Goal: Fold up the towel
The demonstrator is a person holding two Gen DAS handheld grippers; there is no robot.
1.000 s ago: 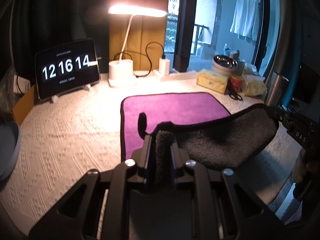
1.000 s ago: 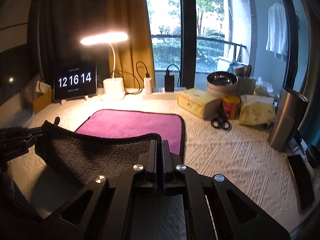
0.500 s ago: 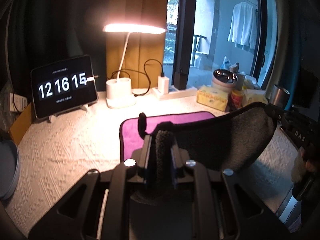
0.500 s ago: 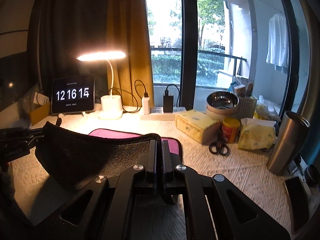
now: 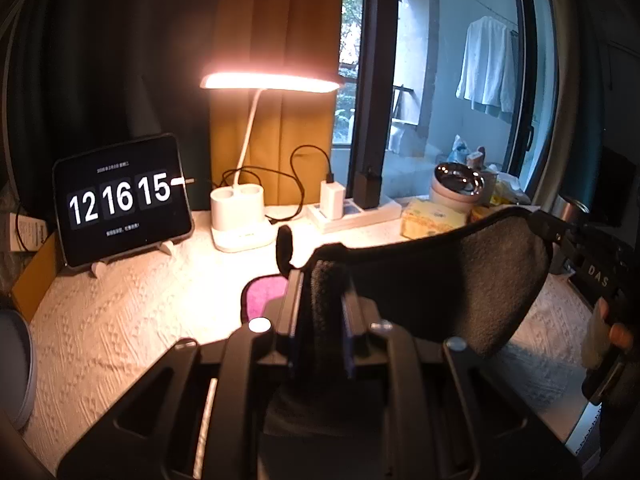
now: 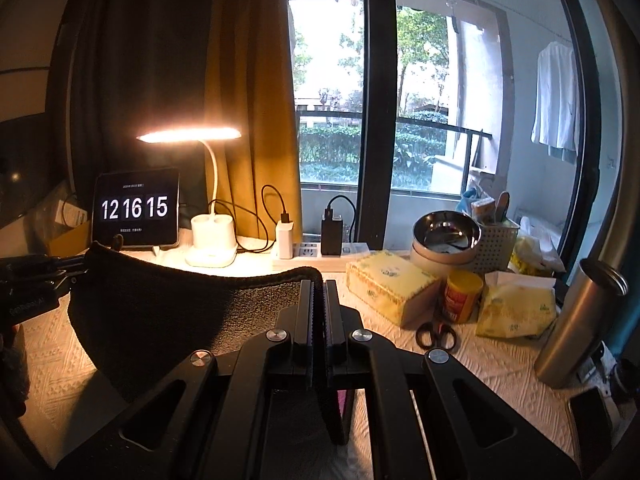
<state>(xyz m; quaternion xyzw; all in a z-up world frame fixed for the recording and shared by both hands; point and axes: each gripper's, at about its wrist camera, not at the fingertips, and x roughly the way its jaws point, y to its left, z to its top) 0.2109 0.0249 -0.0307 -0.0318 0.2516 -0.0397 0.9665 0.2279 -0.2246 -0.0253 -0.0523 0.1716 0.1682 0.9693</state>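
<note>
While the left gripper (image 5: 326, 292) is clamped on 1 corner of the towel (image 5: 440, 284), the right gripper (image 6: 318, 304) pinches the opposite corner. The towel hangs between the 2, raised above the surface (image 5: 120, 312), its dark grey underside sagging in a shallow curve with a black bound edge. A strip of its magenta face (image 5: 262, 296) lies on the surface below. A lit lamp (image 5: 256, 184) and clock display (image 5: 120, 198) stand behind.
</note>
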